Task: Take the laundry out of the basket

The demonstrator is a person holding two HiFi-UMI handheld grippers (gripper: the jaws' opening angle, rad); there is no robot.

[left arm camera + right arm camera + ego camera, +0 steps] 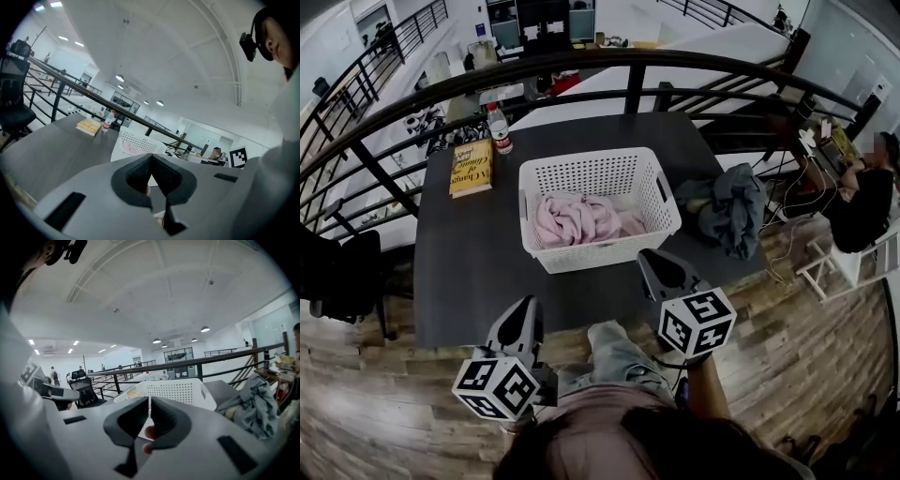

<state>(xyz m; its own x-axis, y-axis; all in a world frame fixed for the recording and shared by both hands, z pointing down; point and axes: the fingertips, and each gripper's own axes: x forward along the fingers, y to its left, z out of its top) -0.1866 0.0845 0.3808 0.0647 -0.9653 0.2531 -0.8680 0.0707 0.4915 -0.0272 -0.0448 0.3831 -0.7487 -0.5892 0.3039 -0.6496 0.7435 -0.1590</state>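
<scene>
the right hand-held gripper (149,401) has its jaws closed together with nothing between them. its tips sit just short of the near right corner of the white basket (609,246); whether they touch it cannot be told. the left hand-held gripper (151,158) also has its jaws meeting at the tips, empty. it hangs farther back over the near part of the dark bench (459,281), with the basket ahead and to its right. ahead of both, the pink laundry (581,217) lies bunched on the basket's bottom. beyond the right hand-held gripper and to its right, a grey garment (729,208) lies crumpled on the bench just beside the basket. far ahead and left of the left hand-held gripper a yellow book (472,167) lies flat, with a capped bottle (499,128) upright just behind it. a dark railing (581,64) runs past the bench's far edge.
</scene>
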